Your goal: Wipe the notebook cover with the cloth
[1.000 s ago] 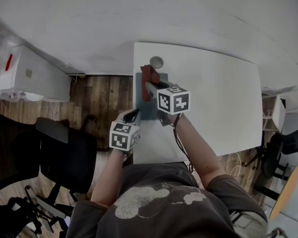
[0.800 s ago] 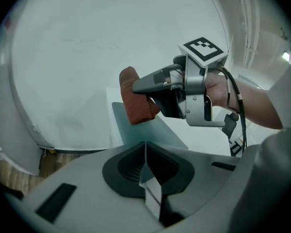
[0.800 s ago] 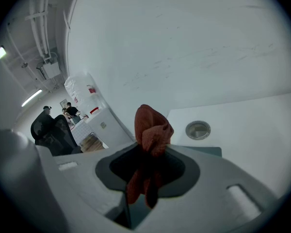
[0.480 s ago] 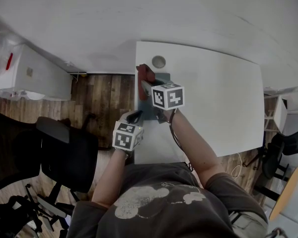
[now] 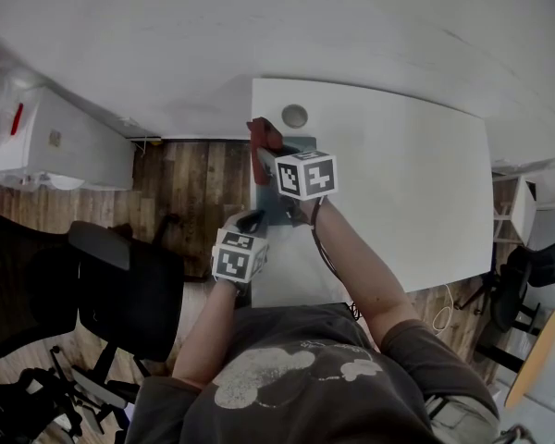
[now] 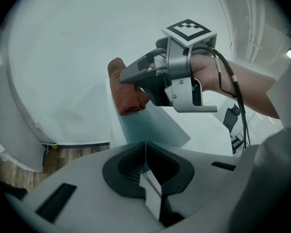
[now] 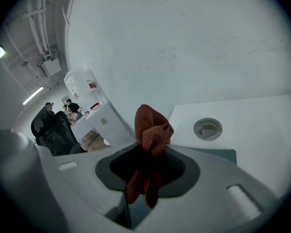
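Observation:
A dark teal notebook [image 5: 279, 203] lies flat at the left edge of the white table [image 5: 398, 183], and its cover [image 6: 153, 125] stretches away from my left gripper. My right gripper [image 5: 265, 153] is shut on a bunched red cloth [image 5: 262, 133], held over the notebook's far left corner. The cloth [image 7: 151, 130] sticks up between that gripper's jaws, with the notebook [image 7: 219, 155] just beyond. My left gripper [image 5: 251, 220] is at the notebook's near left corner. Its jaws meet in a closed line [image 6: 145, 152], and I see nothing between them. From there the right gripper [image 6: 131, 79] and cloth [image 6: 127, 93] are ahead.
A round grey cable port [image 5: 294, 116] sits in the table just past the notebook. The table's left edge runs right beside the cloth, with wooden floor [image 5: 199, 183] below. A black office chair [image 5: 120, 285] and a white cabinet [image 5: 65, 141] stand to the left.
The right gripper has carried the cloth to the left and slightly farther away across the notebook. The left gripper has barely shifted.

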Motion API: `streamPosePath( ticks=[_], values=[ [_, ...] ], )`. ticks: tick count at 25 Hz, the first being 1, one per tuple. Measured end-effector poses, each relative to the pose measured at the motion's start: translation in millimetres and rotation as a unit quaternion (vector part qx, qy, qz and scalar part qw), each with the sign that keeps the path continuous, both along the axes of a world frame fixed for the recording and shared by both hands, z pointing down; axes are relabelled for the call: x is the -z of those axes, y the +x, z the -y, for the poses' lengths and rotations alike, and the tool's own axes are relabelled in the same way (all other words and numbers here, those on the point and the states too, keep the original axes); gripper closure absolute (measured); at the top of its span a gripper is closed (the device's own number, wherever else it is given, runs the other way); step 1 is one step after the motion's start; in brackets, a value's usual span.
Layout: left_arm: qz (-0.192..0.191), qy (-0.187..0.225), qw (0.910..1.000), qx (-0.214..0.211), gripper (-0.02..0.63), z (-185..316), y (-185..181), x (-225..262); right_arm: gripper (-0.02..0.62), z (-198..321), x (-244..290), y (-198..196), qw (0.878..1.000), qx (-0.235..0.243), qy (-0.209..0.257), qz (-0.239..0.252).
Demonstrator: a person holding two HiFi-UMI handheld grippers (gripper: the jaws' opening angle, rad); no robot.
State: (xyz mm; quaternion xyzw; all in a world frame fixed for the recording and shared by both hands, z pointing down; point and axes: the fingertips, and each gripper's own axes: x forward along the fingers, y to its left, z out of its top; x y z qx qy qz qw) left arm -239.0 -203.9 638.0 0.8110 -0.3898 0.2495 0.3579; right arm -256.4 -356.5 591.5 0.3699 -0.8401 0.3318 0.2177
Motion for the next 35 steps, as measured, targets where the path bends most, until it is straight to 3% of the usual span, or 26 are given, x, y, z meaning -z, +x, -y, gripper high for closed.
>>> streamPosePath(
  ticks=[16, 35],
  values=[
    [0.009, -0.003, 1.0000, 0.001, 0.600, 2, 2, -2, 0.489, 12, -22, 21, 0.999, -0.006, -0.010, -0.037],
    [0.022, 0.011, 0.9993, 0.029, 0.600, 10, 1, -3, 0.489, 15, -22, 96, 0.998, -0.053, -0.018, -0.032]
  ],
)
